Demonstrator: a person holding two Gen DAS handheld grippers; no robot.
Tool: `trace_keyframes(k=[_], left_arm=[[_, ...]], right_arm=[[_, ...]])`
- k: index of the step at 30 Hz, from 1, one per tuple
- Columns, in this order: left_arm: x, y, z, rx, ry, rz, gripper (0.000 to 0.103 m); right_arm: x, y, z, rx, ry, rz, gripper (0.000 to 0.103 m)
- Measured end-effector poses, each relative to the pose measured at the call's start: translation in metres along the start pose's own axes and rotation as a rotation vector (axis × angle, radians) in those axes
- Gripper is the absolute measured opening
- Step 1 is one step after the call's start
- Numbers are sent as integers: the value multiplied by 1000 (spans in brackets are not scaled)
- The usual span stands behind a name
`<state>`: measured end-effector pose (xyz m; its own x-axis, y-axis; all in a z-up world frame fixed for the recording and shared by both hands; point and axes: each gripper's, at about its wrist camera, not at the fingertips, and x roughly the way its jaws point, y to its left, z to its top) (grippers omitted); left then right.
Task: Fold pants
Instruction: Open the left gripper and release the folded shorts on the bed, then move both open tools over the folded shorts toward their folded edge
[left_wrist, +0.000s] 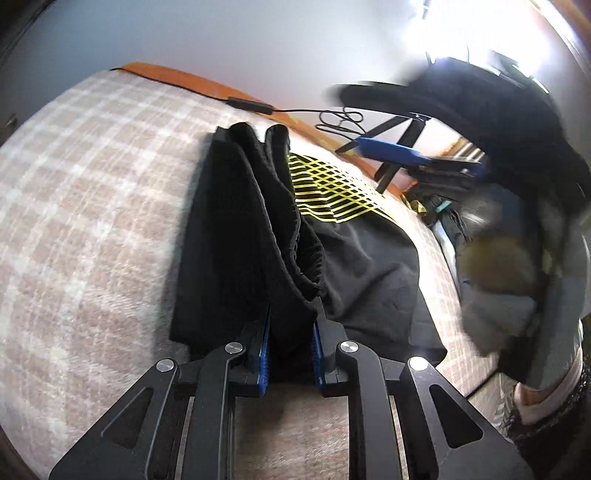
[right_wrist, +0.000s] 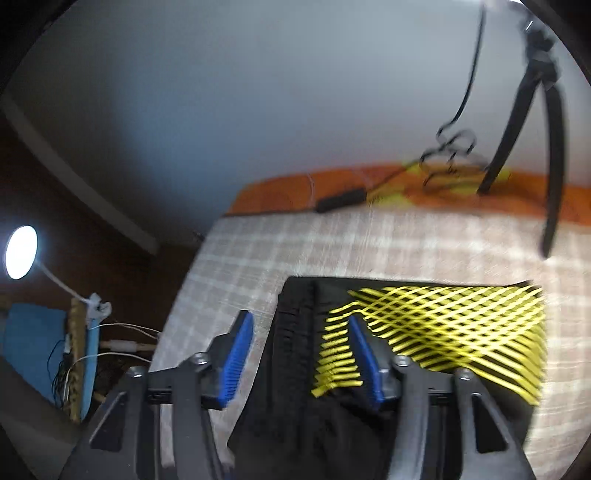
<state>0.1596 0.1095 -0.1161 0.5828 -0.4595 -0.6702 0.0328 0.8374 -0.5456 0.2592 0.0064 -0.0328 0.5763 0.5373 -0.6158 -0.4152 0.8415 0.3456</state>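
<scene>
The left tongs (left_wrist: 291, 325) pinched the stretchy waist of the black pants with yellow criss-cross lines (left_wrist: 258, 229) in the middle of the frame on the checked bed cover (left_wrist: 92, 192), the right tongs (right_wrist: 301, 354) were spread wide above them, and a good fold probably needed edges lined up first.

Blanket (left_wrist: 92, 221) left of pants (left_wrist: 236, 229) bare; tripod (right_wrist: 517, 122) blocks far edge.
</scene>
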Motion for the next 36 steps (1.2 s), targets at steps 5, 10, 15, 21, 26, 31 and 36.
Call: trace_keyframes(k=[5, 10, 15, 21, 26, 31, 36], left_arm=[[-6, 5, 1, -16, -7, 6, 16], [-1, 14, 7, -61, -9, 54, 25], [-23, 20, 10, -88, -66, 163, 39], [-19, -16, 20, 85, -108, 237, 42], [14, -34, 24, 209, -63, 367, 47], [18, 2, 27, 95, -39, 413, 50], [3, 11, 19, 82, -59, 414, 54]], right_arm=[[-46, -26, -38, -69, -11, -69, 58], [-68, -55, -94, -146, 19, -189, 58], [-73, -65, -128, -193, 30, -233, 58], [-76, -67, -142, -205, 0, -240, 58], [-76, -69, -147, -193, -2, -218, 59], [-76, -72, -145, -204, 1, -208, 63], [-65, -75, -145, -206, 36, -200, 63]])
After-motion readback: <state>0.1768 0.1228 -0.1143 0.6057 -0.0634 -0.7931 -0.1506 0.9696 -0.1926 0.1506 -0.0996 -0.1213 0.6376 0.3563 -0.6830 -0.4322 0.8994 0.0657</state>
